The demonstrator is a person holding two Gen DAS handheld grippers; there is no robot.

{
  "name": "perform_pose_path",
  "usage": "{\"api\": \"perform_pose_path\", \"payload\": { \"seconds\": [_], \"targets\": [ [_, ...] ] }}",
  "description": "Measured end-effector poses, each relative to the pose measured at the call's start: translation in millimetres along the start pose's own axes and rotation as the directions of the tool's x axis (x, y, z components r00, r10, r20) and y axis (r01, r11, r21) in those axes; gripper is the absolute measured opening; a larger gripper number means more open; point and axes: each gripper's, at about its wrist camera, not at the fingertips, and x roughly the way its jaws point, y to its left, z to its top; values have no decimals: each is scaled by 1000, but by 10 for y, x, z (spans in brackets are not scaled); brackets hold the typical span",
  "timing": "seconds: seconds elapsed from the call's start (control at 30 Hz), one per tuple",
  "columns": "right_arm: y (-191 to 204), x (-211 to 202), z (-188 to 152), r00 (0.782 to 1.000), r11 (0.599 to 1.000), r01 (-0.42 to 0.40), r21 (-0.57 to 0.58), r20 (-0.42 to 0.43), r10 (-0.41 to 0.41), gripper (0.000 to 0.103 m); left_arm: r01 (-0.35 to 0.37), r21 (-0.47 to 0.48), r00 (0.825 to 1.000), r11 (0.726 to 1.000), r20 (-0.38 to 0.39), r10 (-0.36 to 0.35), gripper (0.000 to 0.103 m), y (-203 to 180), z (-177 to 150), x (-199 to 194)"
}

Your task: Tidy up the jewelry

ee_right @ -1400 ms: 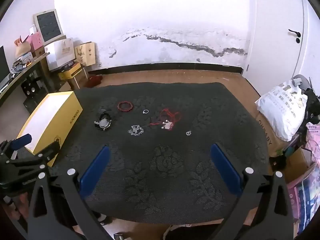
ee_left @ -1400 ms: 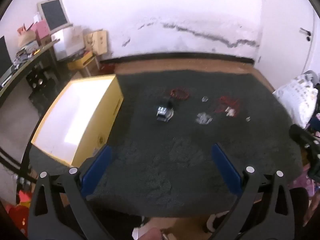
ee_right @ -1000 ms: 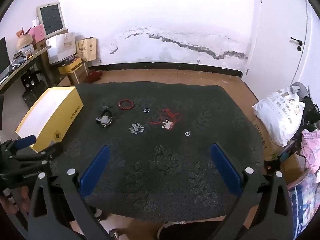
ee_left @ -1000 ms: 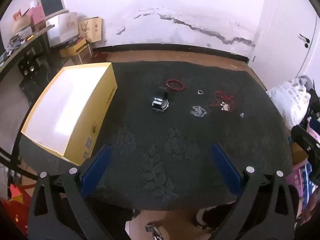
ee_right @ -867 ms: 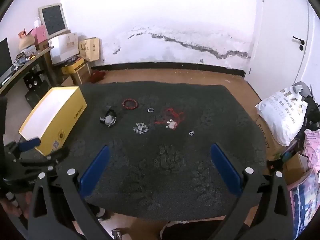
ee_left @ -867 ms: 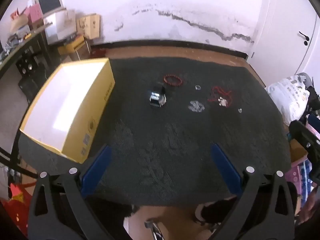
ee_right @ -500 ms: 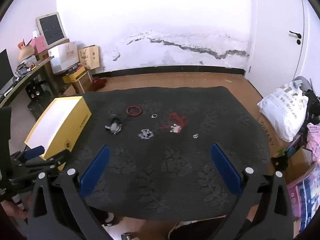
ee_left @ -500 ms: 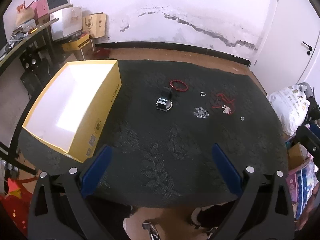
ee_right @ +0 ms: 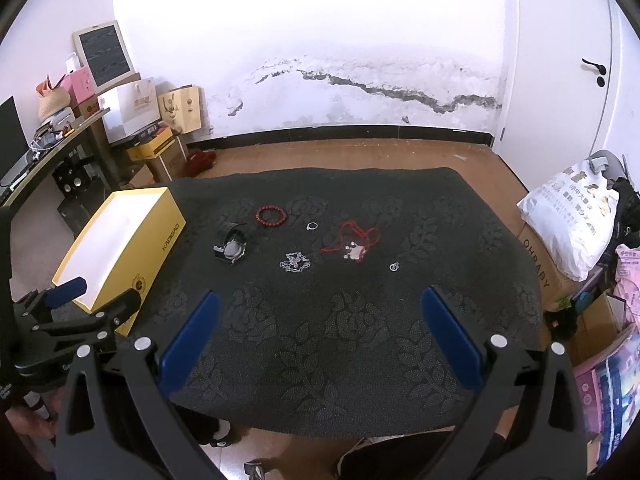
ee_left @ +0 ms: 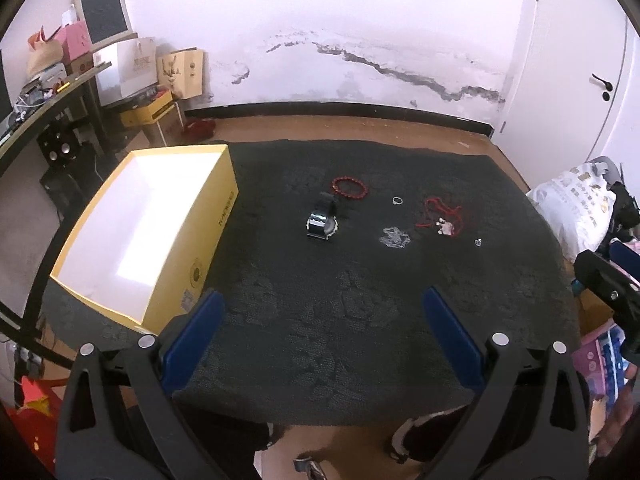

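Jewelry lies mid-table on a dark patterned cloth [ee_left: 320, 320]: a black watch [ee_left: 321, 222], a red bead bracelet [ee_left: 350, 188], a silver chain [ee_left: 395, 237], a red cord necklace with pendant [ee_left: 442, 216] and two small rings [ee_left: 397, 200] [ee_left: 477, 242]. An open yellow box [ee_left: 144, 224] with a white inside stands at the left. My left gripper [ee_left: 320, 328] hangs open near the table's front edge, far from the jewelry. My right gripper [ee_right: 318, 328] is open too, holding nothing. The right wrist view repeats the watch [ee_right: 232, 247], bracelet [ee_right: 271, 215], chain [ee_right: 295, 262], necklace [ee_right: 356, 242] and box [ee_right: 120, 240].
A cluttered desk [ee_right: 44, 140] and stacked boxes [ee_right: 132, 108] line the left wall. A white sack [ee_right: 572, 216] on a carton sits right of the table. A door with a black handle [ee_right: 592, 66] is at the right. Bare wooden floor [ee_right: 360, 152] lies behind the table.
Both grippers have drawn back and risen a little, so the table looks smaller and farther. Nothing on the cloth has moved. Both stay open.
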Motion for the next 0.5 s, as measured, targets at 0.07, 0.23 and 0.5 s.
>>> {"api": "perform_pose_path", "payload": {
  "seconds": [0.07, 0.23, 0.5],
  "targets": [
    [-16, 5, 6, 1000, 1000, 3, 3, -4, -3, 97, 5, 3, 1000, 1000, -1, -5, 97, -9, 1, 3],
    [-7, 4, 19, 1000, 1000, 10, 2, -3, -10, 97, 2, 12, 1000, 1000, -3, -2, 97, -31, -49, 16],
    [27, 0, 6, 1000, 1000, 16, 1, 0, -16, 97, 2, 4, 1000, 1000, 2, -2, 97, -21, -50, -2]
  ]
}}
